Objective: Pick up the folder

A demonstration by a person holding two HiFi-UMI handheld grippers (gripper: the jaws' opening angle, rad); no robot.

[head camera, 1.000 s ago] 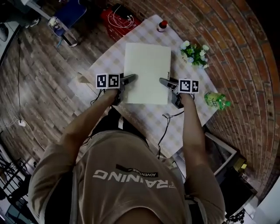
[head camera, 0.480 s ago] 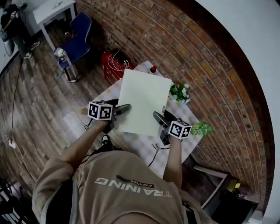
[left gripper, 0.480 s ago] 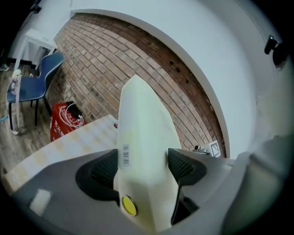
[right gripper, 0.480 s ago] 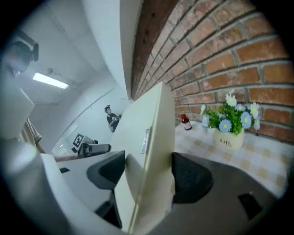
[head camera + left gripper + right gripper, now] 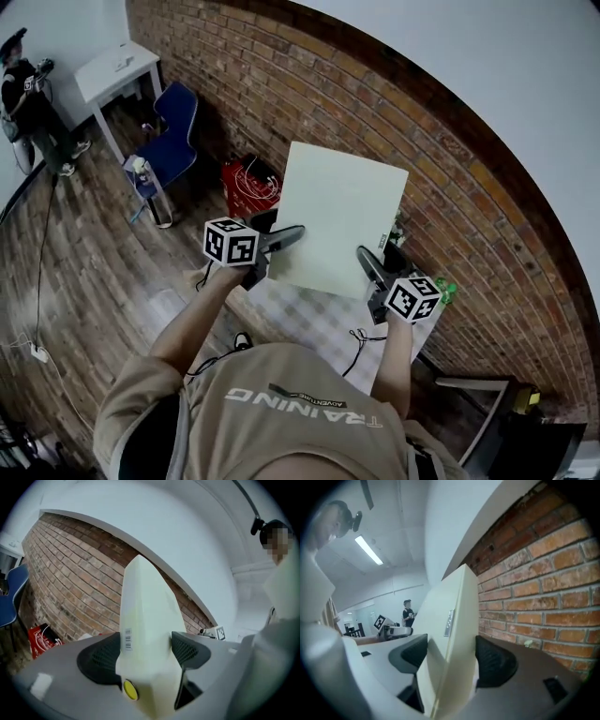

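A pale cream folder [image 5: 339, 217] is held up in the air, tilted toward the brick wall, above the checked table [image 5: 319, 323]. My left gripper [image 5: 281, 236] is shut on its left edge, and my right gripper [image 5: 367, 266] is shut on its right edge. In the left gripper view the folder [image 5: 145, 634] fills the gap between the black pads [image 5: 101, 660], with a barcode sticker and a yellow stud showing. The right gripper view shows the folder [image 5: 447, 653] edge-on, pinched between the dark pads [image 5: 492, 660].
A brick wall [image 5: 469, 187] rises close behind the table. A green bottle [image 5: 444, 291] stands at the table's right edge. A red crate [image 5: 246, 184] and a blue chair [image 5: 173, 127] sit on the wooden floor at the left. A person [image 5: 28, 98] stands far left.
Both grippers have lifted the folder off the table and raised it higher toward the wall. The head view has tipped up, showing more wall and room.
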